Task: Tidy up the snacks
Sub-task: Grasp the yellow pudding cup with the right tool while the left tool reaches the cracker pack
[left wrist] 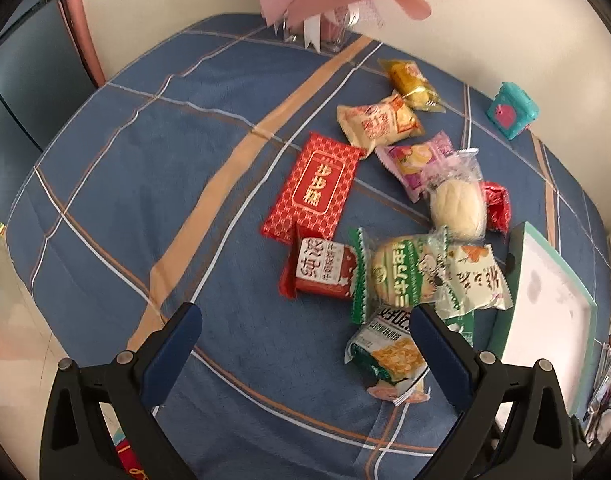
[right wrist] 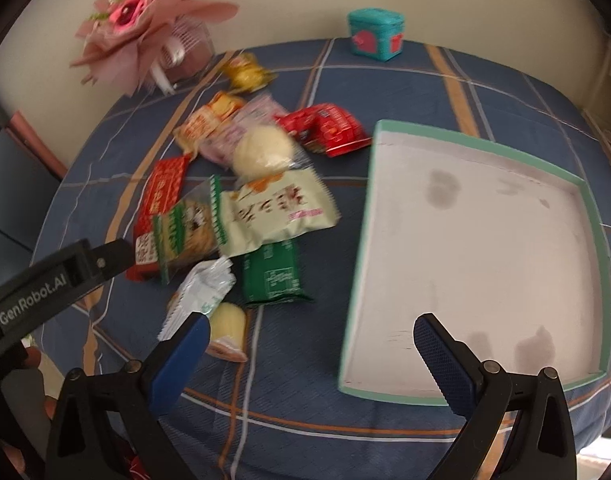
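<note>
Several wrapped snacks lie in a loose pile on a blue plaid tablecloth [left wrist: 145, 184]: a flat red packet [left wrist: 315, 188], a green-striped biscuit pack [left wrist: 401, 276], a cream bun in clear wrap [left wrist: 457, 202], a pale green packet [right wrist: 277, 208] and a dark green one [right wrist: 271, 274]. A shallow teal-rimmed tray [right wrist: 481, 256] with a white floor sits right of the pile with nothing in it. My left gripper [left wrist: 305, 316] hovers open just short of the pile. My right gripper [right wrist: 311, 326] is open above the tray's near left corner.
A pink paper bouquet in a glass vase [right wrist: 145, 36] stands at the table's far left. A small teal box [right wrist: 375, 34] sits at the far edge. The left gripper's black body [right wrist: 53, 280] reaches in from the left of the right wrist view.
</note>
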A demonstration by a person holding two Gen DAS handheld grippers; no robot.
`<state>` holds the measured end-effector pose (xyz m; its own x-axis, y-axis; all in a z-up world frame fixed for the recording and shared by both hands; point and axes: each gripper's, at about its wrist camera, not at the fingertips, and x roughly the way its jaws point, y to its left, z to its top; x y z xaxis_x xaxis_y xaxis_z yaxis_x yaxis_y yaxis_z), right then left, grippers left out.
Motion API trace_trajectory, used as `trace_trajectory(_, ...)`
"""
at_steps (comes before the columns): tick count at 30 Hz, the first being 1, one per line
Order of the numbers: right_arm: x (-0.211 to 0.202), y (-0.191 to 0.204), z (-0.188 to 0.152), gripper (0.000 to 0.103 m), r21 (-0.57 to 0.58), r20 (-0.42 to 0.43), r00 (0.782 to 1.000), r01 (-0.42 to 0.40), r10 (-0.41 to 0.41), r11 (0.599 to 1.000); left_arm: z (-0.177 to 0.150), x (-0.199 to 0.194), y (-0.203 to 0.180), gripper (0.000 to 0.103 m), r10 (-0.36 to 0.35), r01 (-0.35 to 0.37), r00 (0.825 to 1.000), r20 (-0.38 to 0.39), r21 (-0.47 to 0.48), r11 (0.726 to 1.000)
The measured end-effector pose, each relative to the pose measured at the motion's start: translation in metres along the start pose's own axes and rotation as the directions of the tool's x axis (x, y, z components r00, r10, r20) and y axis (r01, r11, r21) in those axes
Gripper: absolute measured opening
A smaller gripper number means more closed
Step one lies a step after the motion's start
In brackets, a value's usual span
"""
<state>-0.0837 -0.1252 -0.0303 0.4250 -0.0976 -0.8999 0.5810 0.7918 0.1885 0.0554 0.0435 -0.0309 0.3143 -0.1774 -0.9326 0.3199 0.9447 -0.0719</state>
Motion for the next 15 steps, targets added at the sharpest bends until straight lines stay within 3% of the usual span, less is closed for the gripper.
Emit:
trace_trajectory(6,0.014,0.023,-0.006,0.100,-0.064,-0.045,0.999,0.006,-0.009,0.998,0.001,0.016,0.009,0.103,0.046,-0.048,0.997,-0.069,-0.032,0.998)
trace_trajectory(15,0.028,0.059,-0.014,0.084,-0.193,-0.069,0.997,0.027,-0.041,0.981,0.004,0.031,0.030,0.103,0.066,-0.076,0.992,-0.112,-0.095,0.993)
